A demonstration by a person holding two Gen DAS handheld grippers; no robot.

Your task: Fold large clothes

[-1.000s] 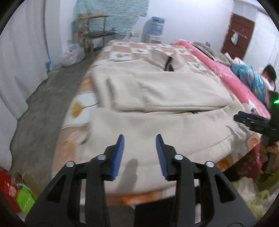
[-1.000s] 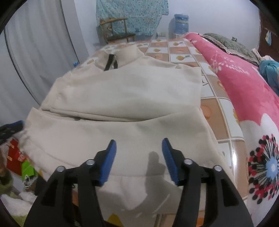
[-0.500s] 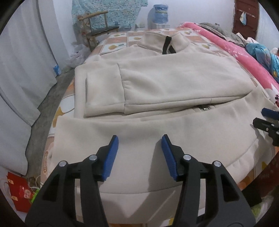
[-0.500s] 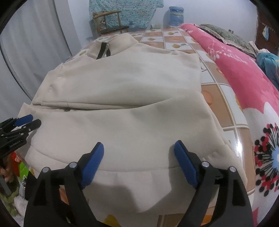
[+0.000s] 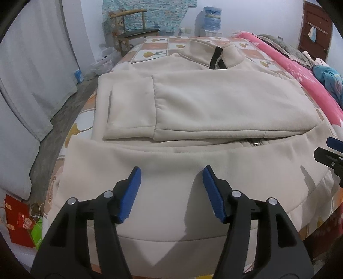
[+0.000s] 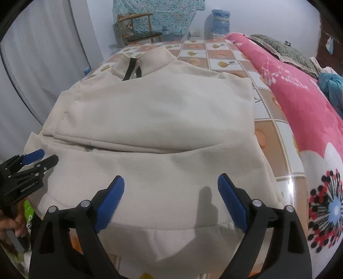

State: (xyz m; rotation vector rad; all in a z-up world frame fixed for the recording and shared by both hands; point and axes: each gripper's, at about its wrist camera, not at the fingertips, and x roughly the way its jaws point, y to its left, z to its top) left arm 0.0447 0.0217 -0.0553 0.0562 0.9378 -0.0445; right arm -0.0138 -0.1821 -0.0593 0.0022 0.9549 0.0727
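Note:
A large cream fleece jacket lies flat on the bed, collar and black zipper at the far end, both sleeves folded across the chest. Its hem hangs over the near bed edge. My left gripper is open and empty, hovering over the hem's left part. My right gripper is open wider and empty, over the hem's right part of the jacket. Each gripper shows in the other's view: the right one at the right edge, the left one at the left edge.
The bed has a tiled-pattern sheet and a pink floral blanket along its right side. A wooden chair and a water bottle stand at the far wall. Grey curtains hang left; a red bag lies on the floor.
Both grippers have moved in closer over the jacket's hem. The left one swung right to face the jacket squarely. The right gripper's jaws opened wider; the left opened a little.

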